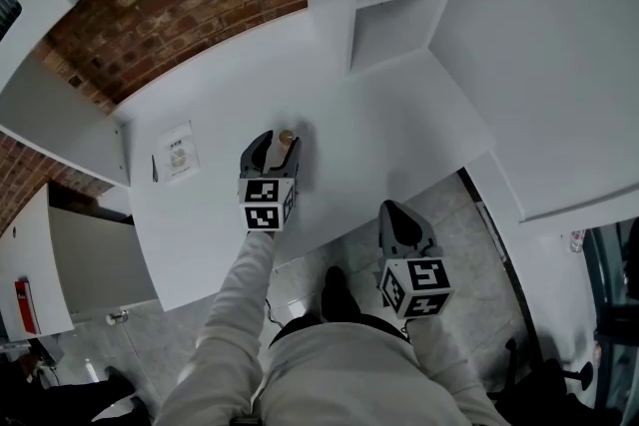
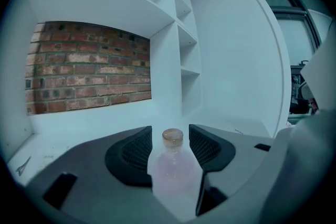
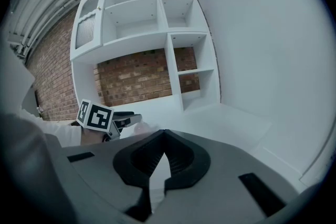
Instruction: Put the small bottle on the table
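Clear small bottle (image 2: 173, 165) is standing on the table (image 1: 399, 135) between the parted jaws of your outstretched left gripper (image 1: 277, 144); your closed right gripper (image 1: 391, 209) is hovering off its near edge.

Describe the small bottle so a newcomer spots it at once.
Find the white table against the brick wall. Between the open jaws of the left gripper stands the small bottle: clear, pinkish, tan-capped, unlike the flat paper nearby.
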### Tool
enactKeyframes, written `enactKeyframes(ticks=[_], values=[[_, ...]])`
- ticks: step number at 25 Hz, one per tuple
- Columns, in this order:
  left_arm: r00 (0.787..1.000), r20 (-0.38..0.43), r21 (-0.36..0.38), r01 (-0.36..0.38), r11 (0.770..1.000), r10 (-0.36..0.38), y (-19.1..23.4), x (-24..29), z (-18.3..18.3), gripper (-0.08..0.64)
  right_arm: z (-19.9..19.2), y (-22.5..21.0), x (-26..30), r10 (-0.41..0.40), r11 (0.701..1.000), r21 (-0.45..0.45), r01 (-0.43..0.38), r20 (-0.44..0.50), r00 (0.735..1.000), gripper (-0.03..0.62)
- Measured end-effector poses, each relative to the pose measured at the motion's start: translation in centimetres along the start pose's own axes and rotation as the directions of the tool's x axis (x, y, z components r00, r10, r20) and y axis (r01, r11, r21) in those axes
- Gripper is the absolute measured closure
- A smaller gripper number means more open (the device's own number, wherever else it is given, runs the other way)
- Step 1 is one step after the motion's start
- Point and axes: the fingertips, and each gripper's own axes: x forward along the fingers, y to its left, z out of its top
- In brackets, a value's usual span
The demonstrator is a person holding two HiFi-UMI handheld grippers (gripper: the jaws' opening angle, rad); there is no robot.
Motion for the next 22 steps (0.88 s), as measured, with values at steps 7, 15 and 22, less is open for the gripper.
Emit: enactKeyframes(ticks=[7, 15, 22], values=[[0.999, 0.034, -0.071, -0.016, 0.997, 0.019, 0.7, -3.2, 0.5, 0.385, 0.1, 0.8, -0.3, 0.014, 1.000, -0.012, -0.014, 0.007, 1.000, 0.565], [0.997, 0.065, -0.114, -0.043, 0.993, 0.051, 1.8, -6.7, 1.4, 0.462, 0.5, 2.3, -0.5, 0.036, 0.999, -0.026, -0.036, 0.021, 0.999, 0.565], [0.996, 0.086, -0.146, -0.018, 0.989, 0.030, 1.5, -9.5, 1.9, 0.519, 0.6, 3.0, -0.9, 0.045, 0.999, -0.031, -0.044, 0.028, 0.999, 0.565]])
